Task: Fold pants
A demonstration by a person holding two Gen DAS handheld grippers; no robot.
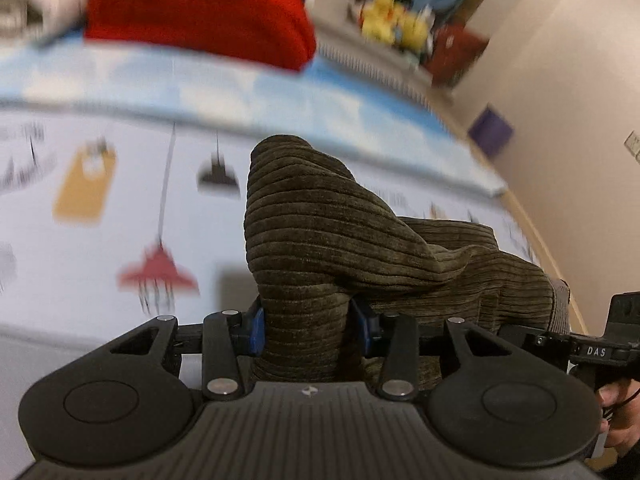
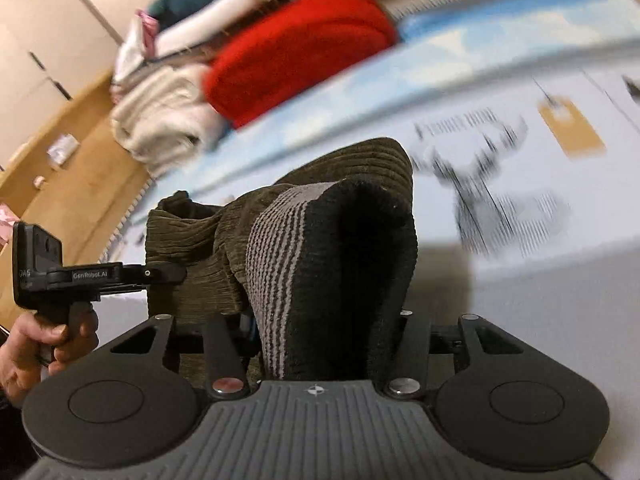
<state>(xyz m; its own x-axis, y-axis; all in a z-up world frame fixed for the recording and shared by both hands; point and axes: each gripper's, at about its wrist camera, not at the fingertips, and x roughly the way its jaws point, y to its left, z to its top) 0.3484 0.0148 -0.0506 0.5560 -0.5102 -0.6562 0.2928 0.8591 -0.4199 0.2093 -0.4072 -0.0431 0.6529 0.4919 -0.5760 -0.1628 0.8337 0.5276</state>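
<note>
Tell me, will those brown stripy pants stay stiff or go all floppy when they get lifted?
Probably floppy: the corduroy pants bunch and droop between the left gripper pads. Likely grippy, since the ribs look plush. The black-lined waistband in the right gripper looks thicker, maybe heavier.

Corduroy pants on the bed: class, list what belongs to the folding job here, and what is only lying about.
Belongs to the job:
- brown corduroy pants, bunched
- left tongs, shut on the pants
- right tongs, shut on the striped waistband
- printed bedsheet, the work surface

Just lying about:
- red garment
- cream garment
- yellow toys
</note>
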